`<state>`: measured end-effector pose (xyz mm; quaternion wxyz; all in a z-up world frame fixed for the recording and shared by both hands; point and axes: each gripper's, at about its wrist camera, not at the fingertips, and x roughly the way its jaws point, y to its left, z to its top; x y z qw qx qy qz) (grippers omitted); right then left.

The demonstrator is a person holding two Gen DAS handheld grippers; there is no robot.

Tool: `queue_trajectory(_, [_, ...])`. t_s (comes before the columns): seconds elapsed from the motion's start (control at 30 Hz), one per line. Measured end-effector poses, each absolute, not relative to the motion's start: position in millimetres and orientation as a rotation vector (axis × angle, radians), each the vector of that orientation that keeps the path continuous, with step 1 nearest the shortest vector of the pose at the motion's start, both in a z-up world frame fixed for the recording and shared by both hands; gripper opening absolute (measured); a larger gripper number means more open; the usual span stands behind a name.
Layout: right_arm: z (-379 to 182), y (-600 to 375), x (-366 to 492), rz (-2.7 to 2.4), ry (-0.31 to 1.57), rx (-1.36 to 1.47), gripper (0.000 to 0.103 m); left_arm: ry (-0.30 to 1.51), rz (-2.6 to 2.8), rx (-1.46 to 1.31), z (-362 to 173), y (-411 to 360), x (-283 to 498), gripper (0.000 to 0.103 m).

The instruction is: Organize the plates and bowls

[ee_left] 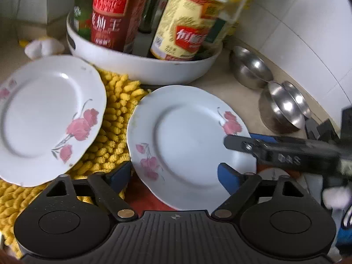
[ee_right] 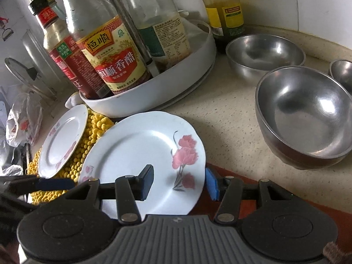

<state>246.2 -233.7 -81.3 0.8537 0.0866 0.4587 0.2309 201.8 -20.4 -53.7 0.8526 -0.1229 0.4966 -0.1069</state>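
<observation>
My left gripper (ee_left: 175, 176) is matte black with a ribbed grey centre plate, two round discs, silver rivets and blue finger pads (ee_left: 227, 177). My right gripper (ee_right: 179, 183) looks identical: black linkages, silver screws, blue pads (ee_right: 211, 183).

2 white rose-print plates (ee_left: 44, 118) (ee_left: 187, 145) on yellow mat edges; 3 empty steel bowls (ee_right: 305, 112) upright nearby.

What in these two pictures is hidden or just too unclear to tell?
- Left wrist view: the bottles in the white tub are cut off by the top edge, so no caps show.
- Left wrist view: the right gripper is motion-blurred over the near plate; touching or not, I cannot tell.
- Right wrist view: the third steel bowl is cut by the right edge.
- Right wrist view: the near plate's front rim hides behind the gripper body.
</observation>
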Motion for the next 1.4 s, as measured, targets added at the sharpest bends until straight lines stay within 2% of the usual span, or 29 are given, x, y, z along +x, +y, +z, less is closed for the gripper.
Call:
queue_trajectory(0.07, [-81.7, -236.6, 246.6, 0.499, 0.966, 0.196, 0.049, 1.034, -0.221, -0.276, -53.8, -21.8, 203.9, 0.091])
queue_trajectory(0.37, [-82.6, -245.4, 244.3, 0.511, 0.987, 0.257, 0.047, 0.994, -0.242, -0.228, -57.1, -28.3, 212.6, 0.091])
queue_trajectory(0.4, [-82.5, -245.1, 246.7, 0.507, 0.990, 0.265, 0.047, 0.992, -0.242, -0.231, -57.9, -28.6, 216.6, 0.092])
queue_trajectory(0.47, [-81.4, -243.4, 248.5, 0.502, 0.995, 0.259, 0.047, 0.990, -0.277, -0.242, -63.8, -28.2, 225.5, 0.103])
queue_trajectory(0.67, [-82.9, -246.0, 250.3, 0.503, 0.989, 0.277, 0.046, 0.965, -0.238, -0.177, -65.2, -42.3, 223.0, 0.101])
queue_trajectory(0.73, [-82.0, -244.1, 250.0, 0.491, 0.988, 0.264, 0.045, 0.963, -0.225, -0.161, -62.5, -44.0, 220.7, 0.097])
queue_trajectory(1.4, [-40.0, -247.6, 230.4, 0.485, 0.913, 0.308, 0.044, 0.852, -0.207, -0.180, -24.9, -35.7, 186.0, 0.096])
